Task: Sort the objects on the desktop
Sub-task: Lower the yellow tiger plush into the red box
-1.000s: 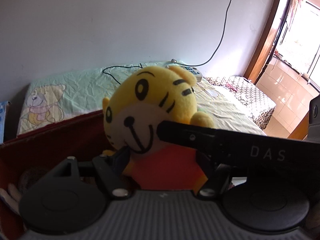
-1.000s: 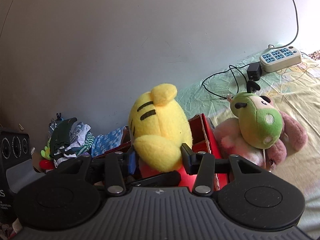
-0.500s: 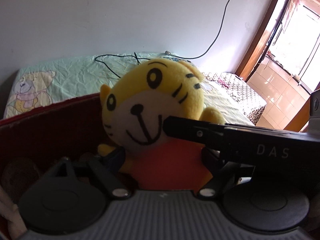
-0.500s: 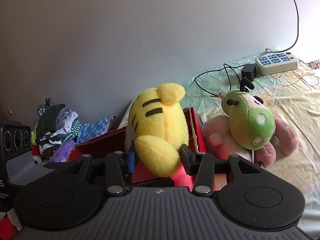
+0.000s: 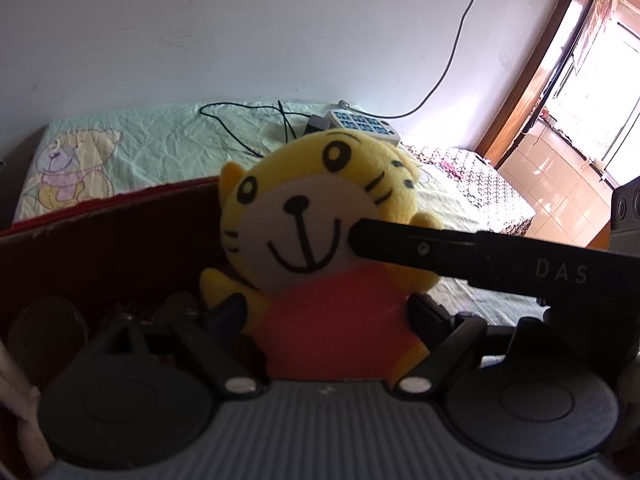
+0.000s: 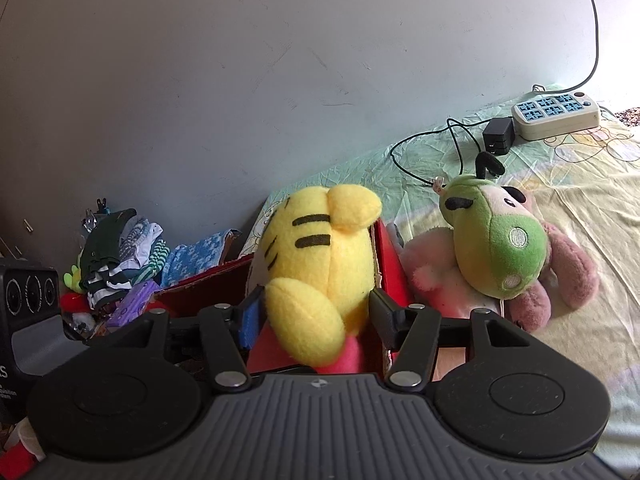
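Tiger plush: the yellow tiger plush (image 5: 320,240) sits upright over the red box (image 6: 386,256), face toward the left wrist camera, its back toward the right one (image 6: 320,264).
Left gripper: the left gripper (image 5: 326,312) has a finger on either side of the orange body, both touching it, so it appears clamped on the toy.
Right gripper: the right gripper (image 6: 312,312) brackets the toy's lower back; the finger at 3 o'clock touches the fabric, but contact at 9 o'clock is unclear, so I cannot tell whether it grips.
Neighbours: a green-and-pink plush (image 6: 500,252) lies on the bed at 2 o'clock from the box; a power strip (image 6: 556,116) lies near the wall beyond.
Step in hand: probably lowering the tiger into the box.
Doing it well: keep the toy centred inside the box walls, lower it straight, and release only once its base rests inside; soft stuffing may spring sideways, so open both sides evenly.
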Demonstrator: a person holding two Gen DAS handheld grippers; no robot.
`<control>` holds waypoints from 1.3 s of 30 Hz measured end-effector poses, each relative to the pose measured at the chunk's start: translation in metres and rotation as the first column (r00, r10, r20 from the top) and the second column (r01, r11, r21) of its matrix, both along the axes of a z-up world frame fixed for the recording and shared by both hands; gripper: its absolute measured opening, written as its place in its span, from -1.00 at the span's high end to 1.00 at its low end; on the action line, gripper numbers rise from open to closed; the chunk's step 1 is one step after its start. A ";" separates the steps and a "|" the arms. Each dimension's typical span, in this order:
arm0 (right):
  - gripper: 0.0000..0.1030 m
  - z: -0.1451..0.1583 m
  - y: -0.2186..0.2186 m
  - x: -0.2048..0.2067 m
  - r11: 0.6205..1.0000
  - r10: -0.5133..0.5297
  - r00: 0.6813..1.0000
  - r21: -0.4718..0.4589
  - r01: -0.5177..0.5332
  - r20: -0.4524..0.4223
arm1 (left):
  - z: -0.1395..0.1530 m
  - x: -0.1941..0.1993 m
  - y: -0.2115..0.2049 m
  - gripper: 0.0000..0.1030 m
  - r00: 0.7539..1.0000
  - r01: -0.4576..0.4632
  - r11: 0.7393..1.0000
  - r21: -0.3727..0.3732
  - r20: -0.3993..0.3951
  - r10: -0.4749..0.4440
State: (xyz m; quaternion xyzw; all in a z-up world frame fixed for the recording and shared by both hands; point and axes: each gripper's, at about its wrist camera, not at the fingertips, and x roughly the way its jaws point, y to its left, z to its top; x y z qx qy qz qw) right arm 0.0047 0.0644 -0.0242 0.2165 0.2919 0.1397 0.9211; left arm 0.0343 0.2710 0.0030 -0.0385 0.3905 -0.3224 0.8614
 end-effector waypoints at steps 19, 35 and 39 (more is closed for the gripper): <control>0.26 0.004 0.007 0.000 0.999 0.034 0.999 -0.019 -0.033 0.018 | -0.011 -0.007 -0.009 -0.61 0.999 -0.031 0.999 -0.018 -0.039 0.030; 0.06 -0.007 0.025 0.018 0.996 0.077 0.995 -0.036 -0.079 -0.068 | -0.028 -0.001 -0.001 -0.57 0.994 -0.051 0.998 -0.023 -0.103 0.048; 0.06 -0.009 0.035 0.021 0.991 0.070 0.995 -0.107 -0.078 -0.070 | -0.030 0.001 -0.001 -0.54 0.992 -0.049 0.999 -0.018 -0.117 0.046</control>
